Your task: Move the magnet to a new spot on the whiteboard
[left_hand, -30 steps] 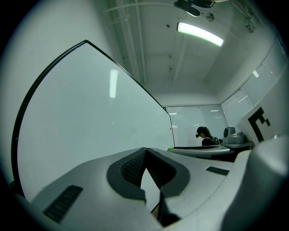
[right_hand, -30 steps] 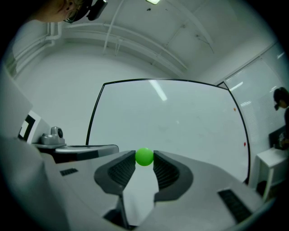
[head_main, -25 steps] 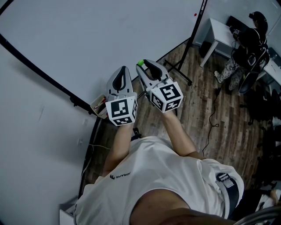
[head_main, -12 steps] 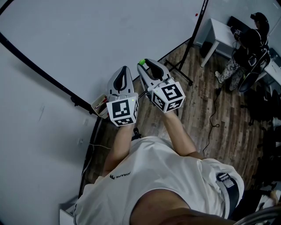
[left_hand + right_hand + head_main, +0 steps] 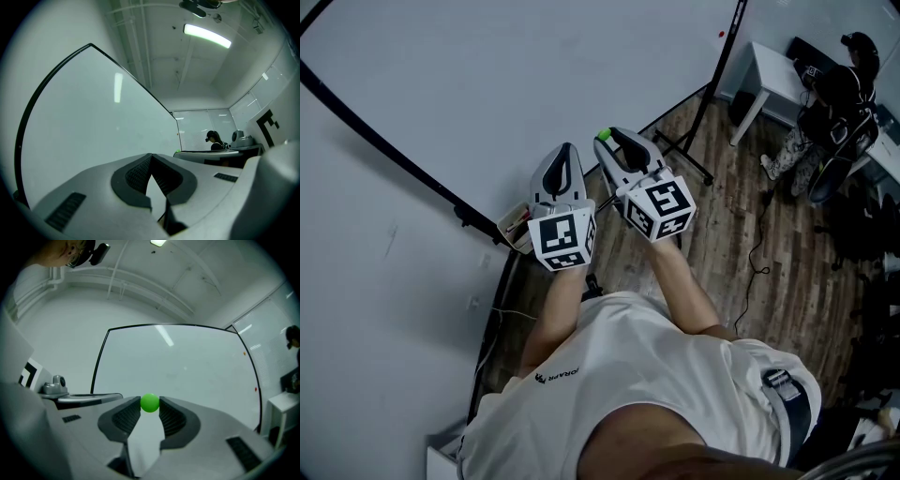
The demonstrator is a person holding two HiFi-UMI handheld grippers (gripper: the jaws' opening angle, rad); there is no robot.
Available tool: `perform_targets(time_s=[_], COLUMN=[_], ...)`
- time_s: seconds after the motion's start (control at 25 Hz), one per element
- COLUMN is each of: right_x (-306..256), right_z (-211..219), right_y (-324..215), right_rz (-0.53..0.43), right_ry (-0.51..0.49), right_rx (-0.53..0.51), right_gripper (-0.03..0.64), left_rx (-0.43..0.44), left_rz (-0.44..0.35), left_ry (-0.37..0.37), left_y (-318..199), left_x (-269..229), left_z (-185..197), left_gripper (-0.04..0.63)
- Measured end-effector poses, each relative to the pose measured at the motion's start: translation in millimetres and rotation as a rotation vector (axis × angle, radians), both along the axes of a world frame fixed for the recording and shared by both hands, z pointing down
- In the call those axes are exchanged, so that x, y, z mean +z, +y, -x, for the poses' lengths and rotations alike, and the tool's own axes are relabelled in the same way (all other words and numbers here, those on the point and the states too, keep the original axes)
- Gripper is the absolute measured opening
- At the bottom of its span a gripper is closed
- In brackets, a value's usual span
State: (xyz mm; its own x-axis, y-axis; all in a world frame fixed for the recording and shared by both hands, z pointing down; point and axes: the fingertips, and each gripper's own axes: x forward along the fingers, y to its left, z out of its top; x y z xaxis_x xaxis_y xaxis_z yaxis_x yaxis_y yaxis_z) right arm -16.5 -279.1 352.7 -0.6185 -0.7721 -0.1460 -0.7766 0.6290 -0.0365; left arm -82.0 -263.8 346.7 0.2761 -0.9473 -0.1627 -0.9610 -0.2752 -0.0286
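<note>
Magnet (image 5: 150,402): green ball clamped at the right gripper (image 5: 150,408) tips, apart from the whiteboard (image 5: 197,366).
Left gripper (image 5: 150,158): jaws together, empty.

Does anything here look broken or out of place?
Nothing looks broken or spilled. The one odd thing is the green magnet: it is off the whiteboard, pinched between the tips of the right gripper.

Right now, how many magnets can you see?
3. The green magnet is clamped in the right gripper; an orange dot and a red dot near the right edge of the whiteboard look like magnets. Others may be hidden.
</note>
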Motion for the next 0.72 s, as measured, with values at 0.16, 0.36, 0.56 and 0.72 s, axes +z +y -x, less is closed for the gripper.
perform_targets(time_s=[0.16, 0.36, 0.56, 0.72], right_x=[-0.4, 1.2, 1.1, -0.6], right_z=[0.1, -0.4, -2.2, -2.1], right_y=[0.7, 1.2, 3.1, 1.3], right_rz=[0.01, 0.015, 0.01, 0.007], right_ry=[-0.007, -0.01, -0.003, -0.003], right_rx=[-0.007, -0.009, -0.006, -0.005], right_gripper=[0.132, 0.132, 0.13, 0.13], left_rx=[-0.002, 0.003, 0.002, 0.001], left_rz=[0.005, 0.01, 0.011, 0.016], left_ry=[0.005, 0.003, 0.009, 0.01], left_y=[0.7, 1.1, 2.7, 2.2], left_x=[-1.1, 1.1, 2.2, 3.7], left_z=[0.8, -0.5, -1.8, -1.2], left_gripper=[0.002, 0.003, 0.002, 0.002])
